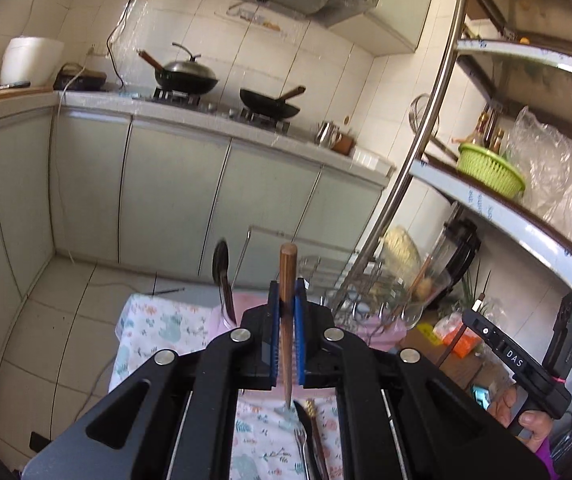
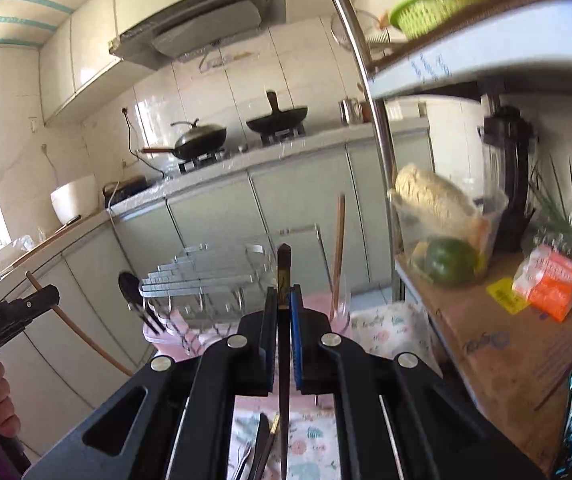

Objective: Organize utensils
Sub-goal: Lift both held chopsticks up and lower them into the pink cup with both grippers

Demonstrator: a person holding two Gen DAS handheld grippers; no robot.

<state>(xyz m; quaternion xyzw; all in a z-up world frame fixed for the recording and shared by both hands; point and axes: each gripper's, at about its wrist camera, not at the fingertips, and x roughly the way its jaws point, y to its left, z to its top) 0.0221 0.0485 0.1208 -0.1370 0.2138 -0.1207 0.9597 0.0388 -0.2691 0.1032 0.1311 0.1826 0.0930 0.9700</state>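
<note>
Holding tight: the left gripper (image 1: 286, 308) squeezes a brown wooden stick (image 1: 287, 280) between its blue pads (image 1: 273, 320).
Right gripper (image 2: 283, 312): its blue pads are shut on a dark chopstick (image 2: 283, 280) that points up and away.
Flowered cloth (image 1: 157, 324): it lies under both grippers. It is white with small leaves and flowers.
Fork (image 1: 302, 440): it lies on the flowered cloth, just below the left gripper, beside a dark utensil (image 1: 306, 420) and a gold-tipped stick (image 1: 310, 406).
Pink tub (image 2: 318, 308): it sits on the flowered cloth, past the grippers.
Spoon (image 1: 221, 268): it stands up in the pink tub, bowl end on top, left of the wooden stick.
Brown chopsticks (image 2: 340, 240): two stand up in the pink tub, right of the dark chopstick.
Clear rack (image 2: 205, 272): it sits over the pink tub, left of the dark chopstick.
Shelf (image 2: 498, 344): it is to the right of the flowered cloth. An orange packet (image 2: 552, 280) lies on it.
Green basket (image 1: 488, 168): it sits on a higher shelf board, above the orange packet.
Stove counter (image 1: 221, 116): far behind the flowered cloth, with two black woks (image 1: 187, 76) on it.
</note>
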